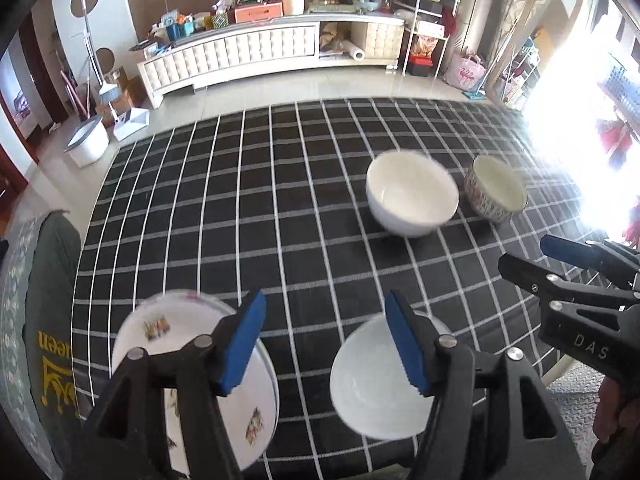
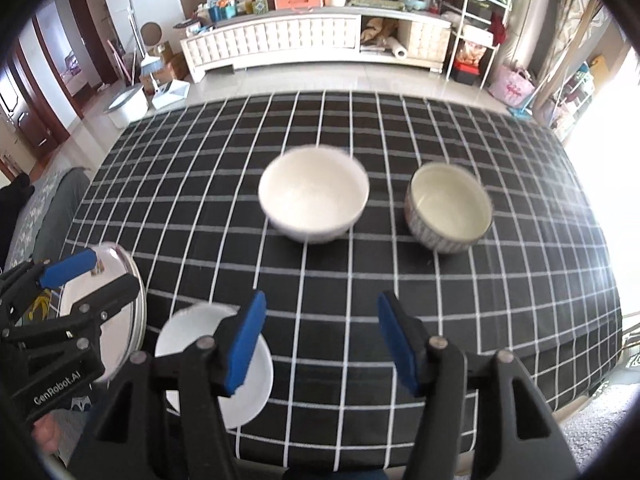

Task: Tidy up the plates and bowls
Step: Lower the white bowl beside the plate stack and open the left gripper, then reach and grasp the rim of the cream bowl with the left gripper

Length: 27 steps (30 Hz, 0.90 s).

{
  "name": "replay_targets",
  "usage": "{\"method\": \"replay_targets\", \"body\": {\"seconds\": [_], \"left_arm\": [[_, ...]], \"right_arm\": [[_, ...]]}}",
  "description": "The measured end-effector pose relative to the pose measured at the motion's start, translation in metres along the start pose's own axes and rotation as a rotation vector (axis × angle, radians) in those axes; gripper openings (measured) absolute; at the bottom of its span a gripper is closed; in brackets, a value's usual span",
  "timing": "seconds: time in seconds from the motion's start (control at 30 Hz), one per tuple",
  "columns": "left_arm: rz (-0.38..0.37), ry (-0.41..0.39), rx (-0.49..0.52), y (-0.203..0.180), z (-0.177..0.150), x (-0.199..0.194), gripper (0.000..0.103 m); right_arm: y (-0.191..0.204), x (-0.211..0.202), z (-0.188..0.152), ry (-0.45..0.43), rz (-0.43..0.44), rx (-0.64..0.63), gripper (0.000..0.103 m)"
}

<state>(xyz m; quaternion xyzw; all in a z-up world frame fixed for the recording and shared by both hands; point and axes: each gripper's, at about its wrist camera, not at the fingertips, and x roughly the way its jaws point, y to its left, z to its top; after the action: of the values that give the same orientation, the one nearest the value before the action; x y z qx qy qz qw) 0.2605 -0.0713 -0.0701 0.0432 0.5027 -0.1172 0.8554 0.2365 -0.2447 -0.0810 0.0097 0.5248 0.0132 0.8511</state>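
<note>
Black grid tablecloth (image 2: pixel 320 280) on table; white TV cabinet (image 2: pixel 312 40) behind.

A broad stretch of checked tabletop (image 2: pixel 360 288) lies bare between the near dishes and the far white bowl (image 2: pixel 313 196). The patterned bowl (image 2: pixel 449 208) stands just beside it (only a narrow gap), blocking passage there.

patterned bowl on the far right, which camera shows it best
The right wrist view: the patterned bowl sits whole and evenly lit there, striped side and pale inside both visible. The left wrist view has it smaller, toward the right, partly washed out by window glare beside the white bowl.
</note>
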Motion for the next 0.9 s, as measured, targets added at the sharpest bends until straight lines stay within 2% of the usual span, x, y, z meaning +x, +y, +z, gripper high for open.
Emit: {"method": "replay_targets", "body": {"seconds": [0.2, 0.47, 0.63, 0.8, 0.9], "left_arm": [[-0.015, -0.021, 0.011, -0.004, 0.036, 0.002, 0.063], [-0.039, -0.008, 0.021, -0.013, 0.071, 0.022, 0.063], [-0.027, 0.047, 0.027, -0.019, 0.086, 0.051, 0.063], [-0.044, 0.132, 0.013, -0.022, 0.103, 0.091, 0.063], [-0.029, 0.162, 0.019, -0.025, 0.11, 0.11, 0.062]], "right_arm": [[-0.013, -0.002, 0.028, -0.016, 0.011, 0.028, 0.066], [-0.023, 0.008, 0.054, -0.025, 0.038, 0.041, 0.066], [-0.034, 0.032, 0.07, 0.002, 0.058, 0.05, 0.066], [-0.041, 0.067, 0.08, 0.082, 0.059, 0.074, 0.066], [-0.048, 0.083, 0.083, 0.105, 0.078, 0.113, 0.066]]}}
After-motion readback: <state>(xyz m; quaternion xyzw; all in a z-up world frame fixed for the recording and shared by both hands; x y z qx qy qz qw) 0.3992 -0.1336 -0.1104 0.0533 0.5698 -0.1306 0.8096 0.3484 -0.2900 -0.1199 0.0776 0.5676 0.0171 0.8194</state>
